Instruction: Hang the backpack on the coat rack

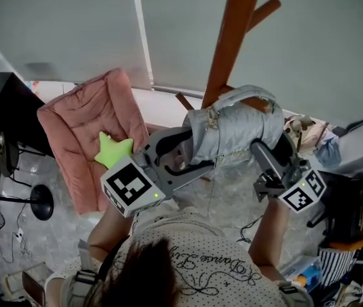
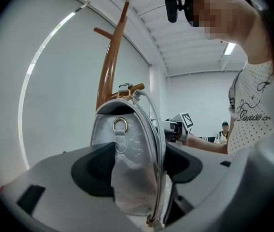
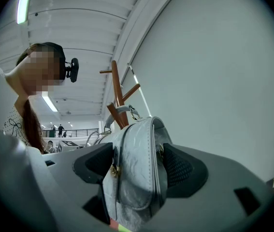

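A small silver-grey backpack [image 1: 232,130] is held up against the brown wooden coat rack [image 1: 232,37]. Its top handle [image 1: 242,94] lies at a short peg of the rack; whether it rests on the peg I cannot tell. My left gripper [image 1: 191,155] is shut on the backpack's left end, and in the left gripper view the backpack [image 2: 127,163] fills the space between the jaws. My right gripper [image 1: 274,146] is shut on its right end, the backpack [image 3: 137,173] squeezed between the dark pads. The rack [image 2: 110,66] rises behind the bag, and the rack [image 3: 117,98] also shows past the right jaws.
A pink cushion [image 1: 85,133] with a green star toy [image 1: 112,149] lies on the floor at left. A black stand [image 1: 34,200] and cables are further left. Bags and boxes [image 1: 335,261] crowd the right. A pale wall with blinds [image 1: 72,24] stands behind the rack.
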### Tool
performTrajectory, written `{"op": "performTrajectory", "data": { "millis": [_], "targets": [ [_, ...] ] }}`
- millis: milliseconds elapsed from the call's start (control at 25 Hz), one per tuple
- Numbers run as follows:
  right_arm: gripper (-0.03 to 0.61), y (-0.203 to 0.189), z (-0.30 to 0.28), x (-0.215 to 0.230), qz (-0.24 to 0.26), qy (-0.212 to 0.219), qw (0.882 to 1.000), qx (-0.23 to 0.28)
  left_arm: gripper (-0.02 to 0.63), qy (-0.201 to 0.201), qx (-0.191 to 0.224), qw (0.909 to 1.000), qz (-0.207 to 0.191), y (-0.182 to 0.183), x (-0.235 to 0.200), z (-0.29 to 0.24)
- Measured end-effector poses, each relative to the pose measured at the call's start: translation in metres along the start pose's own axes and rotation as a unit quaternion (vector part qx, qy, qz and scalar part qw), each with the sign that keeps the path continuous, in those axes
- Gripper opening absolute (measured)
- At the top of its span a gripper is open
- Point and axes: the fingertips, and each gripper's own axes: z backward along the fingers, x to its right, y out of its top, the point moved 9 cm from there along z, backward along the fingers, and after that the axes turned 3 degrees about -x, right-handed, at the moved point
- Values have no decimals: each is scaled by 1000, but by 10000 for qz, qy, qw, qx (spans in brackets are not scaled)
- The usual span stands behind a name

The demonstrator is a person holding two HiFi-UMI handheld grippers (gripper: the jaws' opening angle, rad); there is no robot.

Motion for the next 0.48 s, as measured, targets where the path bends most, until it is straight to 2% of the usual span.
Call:
{"op": "performTrajectory", "data": {
  "millis": [480],
  "targets": [
    [341,-3,-5,5,-90,-10,9998,-187,299,2,-48,9999,155,-5,-1,3]
  ]
}}
